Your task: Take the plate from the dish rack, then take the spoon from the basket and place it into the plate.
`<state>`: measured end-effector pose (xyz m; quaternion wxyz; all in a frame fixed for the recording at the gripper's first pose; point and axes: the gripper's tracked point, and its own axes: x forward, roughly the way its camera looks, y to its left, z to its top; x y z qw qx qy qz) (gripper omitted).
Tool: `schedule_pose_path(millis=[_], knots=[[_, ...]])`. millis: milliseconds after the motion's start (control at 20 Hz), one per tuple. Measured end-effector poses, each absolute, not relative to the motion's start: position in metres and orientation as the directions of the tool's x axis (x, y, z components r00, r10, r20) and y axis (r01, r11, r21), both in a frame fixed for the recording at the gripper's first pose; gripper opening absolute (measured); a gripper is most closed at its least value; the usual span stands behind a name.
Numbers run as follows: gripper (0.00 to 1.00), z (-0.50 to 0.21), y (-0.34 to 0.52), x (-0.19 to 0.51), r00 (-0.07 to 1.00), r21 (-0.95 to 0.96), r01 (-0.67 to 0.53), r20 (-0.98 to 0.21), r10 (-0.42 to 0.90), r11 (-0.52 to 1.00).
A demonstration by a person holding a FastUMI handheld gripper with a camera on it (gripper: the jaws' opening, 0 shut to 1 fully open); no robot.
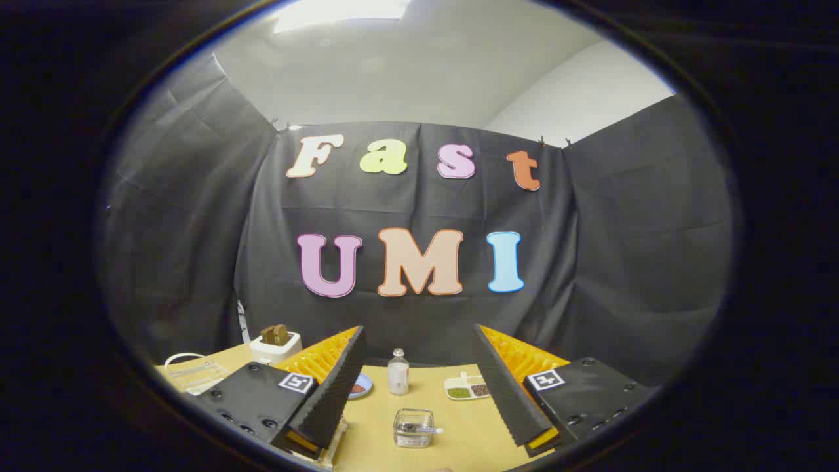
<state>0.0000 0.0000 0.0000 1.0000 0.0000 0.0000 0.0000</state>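
Note:
My gripper (418,328) stands open, raised above a tan table (459,439), with nothing between its fingers. Between the fingers and a little ahead sits a small clear wire basket (413,427). A spoon (423,429) lies in it, its handle poking out to the right. Farther back, a small blue plate (361,385) with something reddish on it peeks out from behind the left finger (331,387). A clear-edged object (335,444) shows under the left finger, mostly hidden, and I cannot tell what it is.
A small clear bottle (398,372) stands beyond the basket. To its right lies a white divided dish (467,388) with green and brown fillings. A white toaster (275,344) holding bread and a clear tray (193,375) sit at the far left.

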Motion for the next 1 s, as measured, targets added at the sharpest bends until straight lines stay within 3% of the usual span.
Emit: schedule_pose_path(millis=[1000], knots=[[1.0, 0.0071, 0.0022, -0.0087, 1.0, -0.026, -0.015, 0.008, 0.015, 1.0]])
